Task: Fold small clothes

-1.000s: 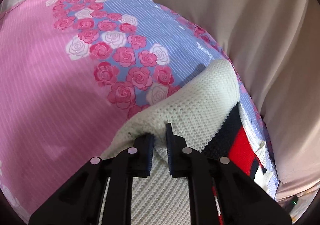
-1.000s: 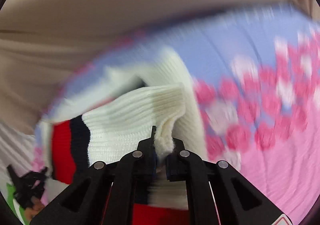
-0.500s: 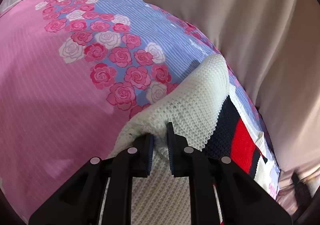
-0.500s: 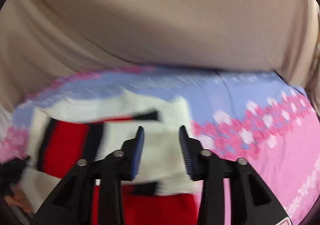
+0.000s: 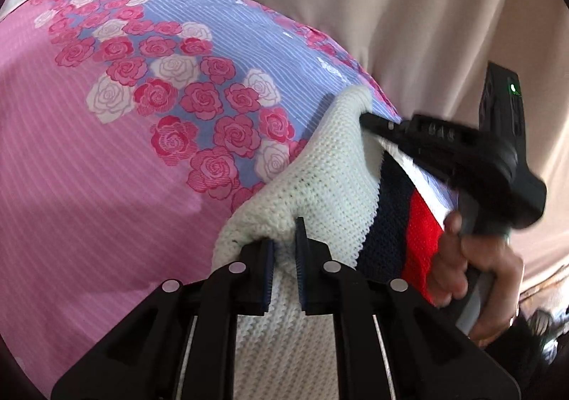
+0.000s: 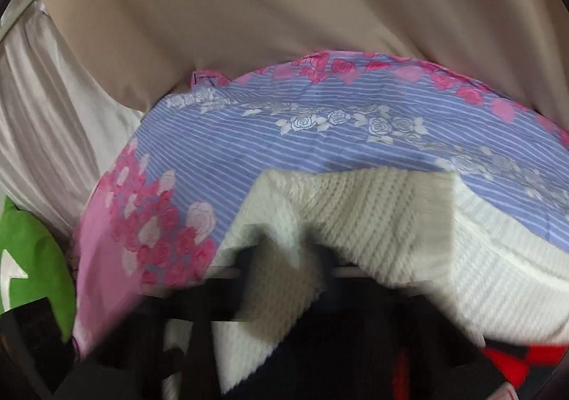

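Note:
A small knit sweater [image 5: 320,186], cream with navy and red stripes, lies on a floral bed sheet [image 5: 106,151]. My left gripper [image 5: 284,254] is shut on a cream fold of it at the near edge. My right gripper [image 5: 377,124], held by a hand [image 5: 462,257], reaches in from the right and touches the sweater's far cream corner. In the right wrist view the sweater [image 6: 373,222] fills the lower frame, and the right gripper [image 6: 284,254] is a dark blur with cream knit between its fingers; whether it grips is unclear.
The sheet is pink and lilac with roses [image 6: 320,137]. A beige curtain [image 5: 391,9] hangs behind the bed. White fabric [image 6: 42,115] and a green item [image 6: 28,250] lie at the left in the right wrist view.
The right gripper let go of the sweater fold, opened, and swung round to the sweater's far corner. It now shows in the left wrist view. The left gripper kept its hold.

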